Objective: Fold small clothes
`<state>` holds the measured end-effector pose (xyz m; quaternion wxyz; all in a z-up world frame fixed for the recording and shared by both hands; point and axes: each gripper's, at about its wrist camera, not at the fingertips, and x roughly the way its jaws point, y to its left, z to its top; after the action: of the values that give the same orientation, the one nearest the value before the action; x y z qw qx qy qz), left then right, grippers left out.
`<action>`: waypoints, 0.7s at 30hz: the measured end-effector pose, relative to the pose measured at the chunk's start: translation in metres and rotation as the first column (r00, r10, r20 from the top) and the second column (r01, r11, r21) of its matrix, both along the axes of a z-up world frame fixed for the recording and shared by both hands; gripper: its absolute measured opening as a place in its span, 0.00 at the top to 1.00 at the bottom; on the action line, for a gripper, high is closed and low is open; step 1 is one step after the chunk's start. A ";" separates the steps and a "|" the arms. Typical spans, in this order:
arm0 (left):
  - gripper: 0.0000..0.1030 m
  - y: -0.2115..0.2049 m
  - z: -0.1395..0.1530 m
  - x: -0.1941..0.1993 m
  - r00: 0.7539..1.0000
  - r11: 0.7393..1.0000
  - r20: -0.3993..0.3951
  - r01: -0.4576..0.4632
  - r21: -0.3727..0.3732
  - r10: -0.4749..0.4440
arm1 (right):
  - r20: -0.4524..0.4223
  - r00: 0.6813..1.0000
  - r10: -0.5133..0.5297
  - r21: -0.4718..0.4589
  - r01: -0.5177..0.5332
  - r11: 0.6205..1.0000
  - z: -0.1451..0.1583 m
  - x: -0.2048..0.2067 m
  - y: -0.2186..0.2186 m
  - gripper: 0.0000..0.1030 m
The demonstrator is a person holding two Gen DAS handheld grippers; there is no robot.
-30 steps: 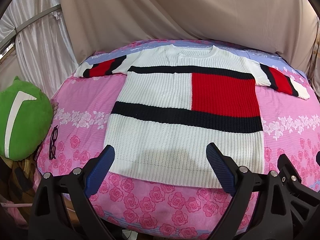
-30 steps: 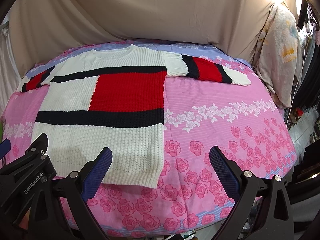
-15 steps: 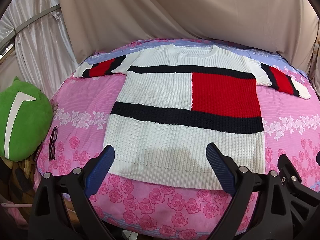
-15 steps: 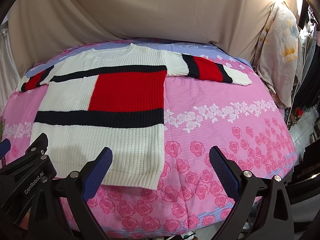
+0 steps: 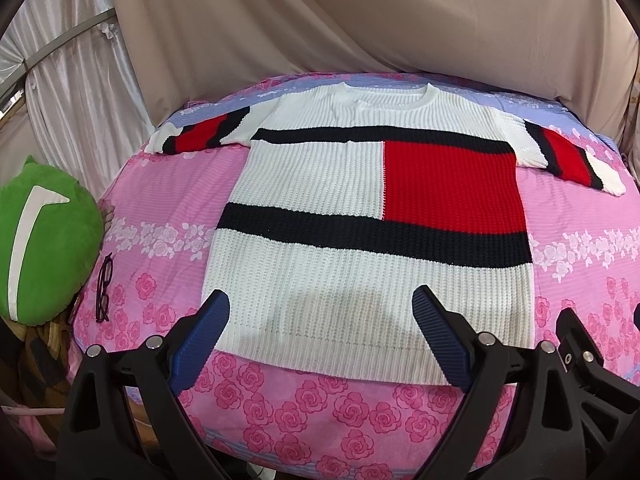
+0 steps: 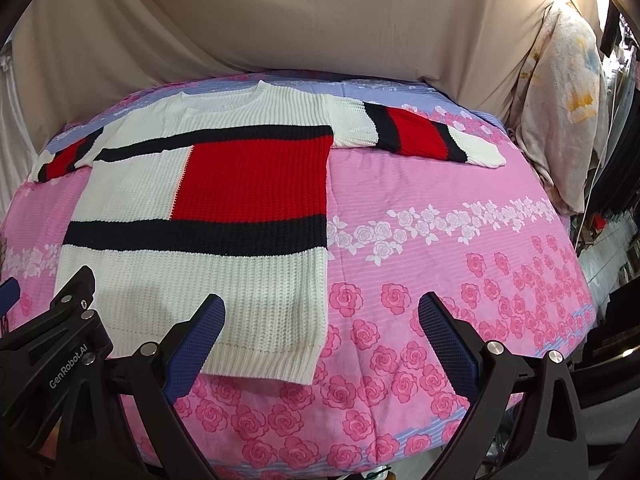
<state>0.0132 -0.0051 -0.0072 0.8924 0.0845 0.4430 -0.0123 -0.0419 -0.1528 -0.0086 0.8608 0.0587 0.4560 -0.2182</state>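
Well, barely any change: sweater [image 5: 372, 216] stays flat on the bed [image 6: 440, 280], left gripper [image 5: 320, 332] and right gripper [image 6: 322, 336] still gaping, empty, at the hem; folding unstarted.

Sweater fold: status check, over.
Left gripper and right gripper both open, holding nothing. Sweater flat on the bed, sleeves out, unfolded. Glasses lie clear of it.
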 end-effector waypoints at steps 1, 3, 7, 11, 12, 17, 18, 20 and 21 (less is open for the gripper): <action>0.13 -0.003 -0.001 0.001 1.000 1.000 -0.004 -0.001 0.004 0.001 | -0.005 1.000 -0.001 0.002 0.001 1.000 -0.001 0.001 -0.001 0.06; 0.13 -0.006 -0.004 0.004 1.000 1.000 -0.013 -0.004 0.007 0.004 | -0.015 1.000 -0.001 0.012 0.001 1.000 -0.004 0.004 -0.005 0.06; 0.11 -0.010 -0.010 0.012 0.999 1.000 -0.043 -0.015 -0.021 0.014 | -0.018 0.999 0.026 0.084 -0.025 0.996 -0.014 0.011 -0.016 0.06; 0.10 -0.007 -0.011 0.027 0.997 0.991 -0.072 -0.031 -0.130 0.022 | 0.003 0.999 0.044 0.135 -0.044 0.990 -0.026 0.018 -0.044 0.07; 0.10 -0.008 -0.011 0.030 0.998 0.989 -0.066 -0.034 -0.141 0.025 | 0.019 0.999 0.039 0.146 -0.042 0.988 -0.028 0.022 -0.057 0.07; 0.11 -0.010 -0.014 0.055 0.995 0.973 -0.029 -0.096 -0.212 0.092 | 0.123 0.990 -0.071 0.270 0.036 0.962 -0.045 0.051 -0.173 0.07; 0.11 -0.011 -0.015 0.060 0.992 0.968 -0.028 -0.123 -0.218 0.119 | 0.151 0.983 -0.105 0.297 0.056 0.953 -0.050 0.057 -0.203 0.07; 0.15 -0.012 -0.017 0.068 0.977 0.956 -0.002 -0.209 -0.204 0.213 | 0.204 0.964 -0.169 0.343 0.091 0.935 -0.059 0.070 -0.256 0.07; 0.15 -0.012 -0.018 0.071 0.972 0.952 0.005 -0.229 -0.203 0.235 | 0.226 0.952 -0.205 0.367 0.111 0.924 -0.064 0.076 -0.284 0.08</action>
<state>0.0841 -0.0174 -0.0255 0.8979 -0.0584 0.4336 0.0492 0.0341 -0.4364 -0.0722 0.8682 0.2756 0.3645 -0.1934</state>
